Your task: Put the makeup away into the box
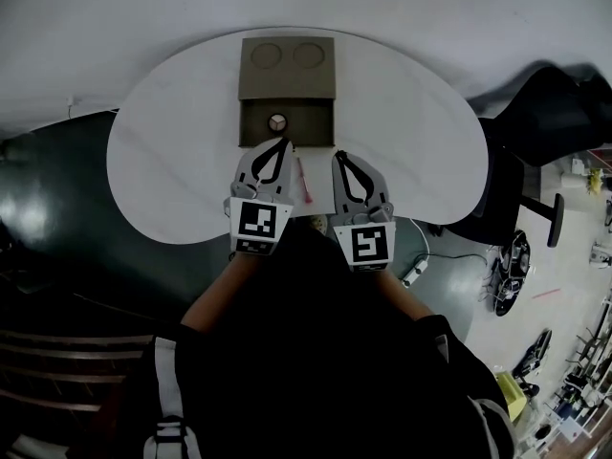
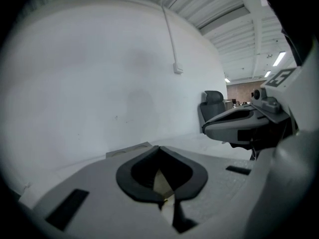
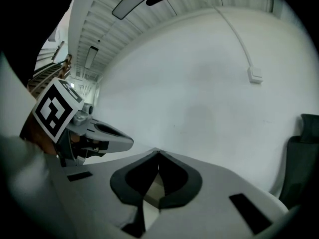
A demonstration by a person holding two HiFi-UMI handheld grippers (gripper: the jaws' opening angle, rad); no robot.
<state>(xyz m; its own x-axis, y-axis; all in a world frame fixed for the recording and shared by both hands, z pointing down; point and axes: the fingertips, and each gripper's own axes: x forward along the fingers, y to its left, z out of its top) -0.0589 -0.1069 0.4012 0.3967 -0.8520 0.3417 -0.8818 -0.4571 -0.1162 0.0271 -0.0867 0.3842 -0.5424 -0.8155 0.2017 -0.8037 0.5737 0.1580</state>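
in the head view both grippers hang side by side at the centre of the frame over the near edge of the white table, and the left gripper and right gripper each have their jaws pressed together with nothing between them. a thin pink makeup stick lies on the table between the two grippers. just above them the open brown box sits at upper centre with a small round item inside.

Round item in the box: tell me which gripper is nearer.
Left. The left gripper has its tips just short of the round item; the right gripper is farther off, to its right.
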